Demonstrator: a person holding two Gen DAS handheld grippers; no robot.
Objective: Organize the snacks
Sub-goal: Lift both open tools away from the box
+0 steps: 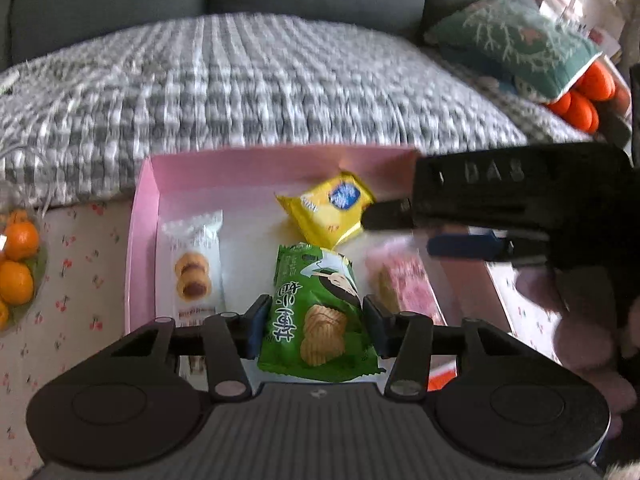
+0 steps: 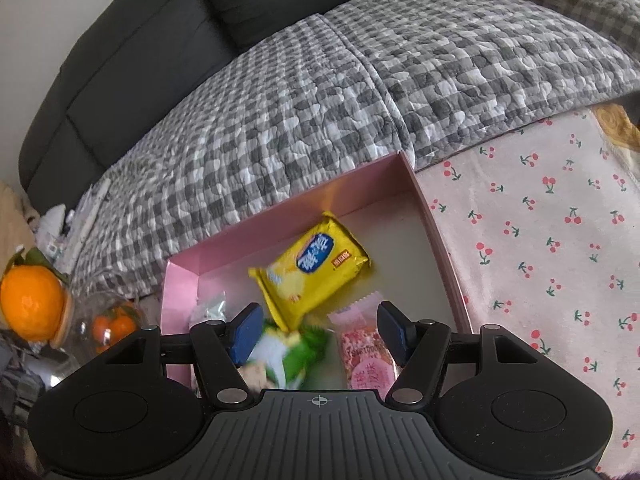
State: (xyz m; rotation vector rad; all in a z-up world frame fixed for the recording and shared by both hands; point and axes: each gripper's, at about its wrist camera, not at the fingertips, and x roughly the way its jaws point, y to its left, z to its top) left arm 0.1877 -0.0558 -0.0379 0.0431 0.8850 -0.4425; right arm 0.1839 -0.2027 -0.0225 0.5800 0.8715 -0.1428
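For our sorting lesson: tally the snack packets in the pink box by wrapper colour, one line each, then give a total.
White packet: 1
Green packet: 1
Yellow packet: 1
Pink packet: 1
Total in the box: 4

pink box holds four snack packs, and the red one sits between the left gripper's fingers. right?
Not quite. The pack between the left gripper fingers is the green snack pack, not a red one; the left wrist view shows it. The rest holds: the pink box holds four packs, the others being a white pack, a yellow pack and a pink pack.
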